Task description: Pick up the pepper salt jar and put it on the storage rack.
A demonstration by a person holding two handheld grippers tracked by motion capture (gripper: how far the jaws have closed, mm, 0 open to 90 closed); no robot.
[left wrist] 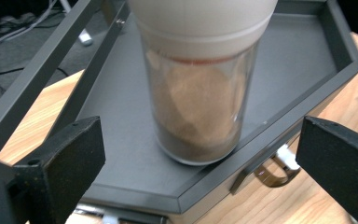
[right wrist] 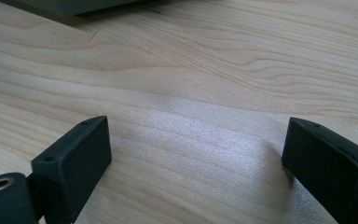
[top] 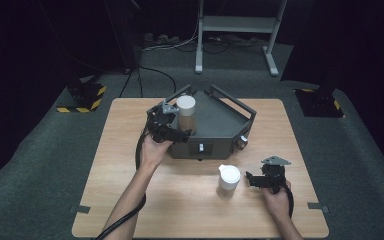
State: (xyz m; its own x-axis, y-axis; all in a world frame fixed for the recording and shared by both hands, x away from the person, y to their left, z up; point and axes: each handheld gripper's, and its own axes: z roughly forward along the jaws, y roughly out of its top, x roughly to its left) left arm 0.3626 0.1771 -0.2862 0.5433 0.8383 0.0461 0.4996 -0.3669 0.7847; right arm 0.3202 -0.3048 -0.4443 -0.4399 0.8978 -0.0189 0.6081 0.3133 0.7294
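A glass jar (top: 186, 114) with a white lid and brown powder inside stands upright at the left front of a dark grey tray (top: 225, 120). My left gripper (top: 176, 122) is beside it, held from the near left. In the left gripper view the jar (left wrist: 198, 107) stands just ahead of my open left gripper (left wrist: 200, 135), and neither pad touches the glass. A second white-lidded jar (top: 228, 181) stands on the wooden table. Just right of it, my right gripper (top: 251, 180) is open, with bare table between its jaws in the right gripper view (right wrist: 196, 144).
The tray sits on a grey box (top: 207, 147) at the table's middle back, with raised rails (top: 232, 100) along its sides. The table's front edge (top: 200, 235) is close to the right hand. A metal stand (top: 237, 25) is on the floor beyond.
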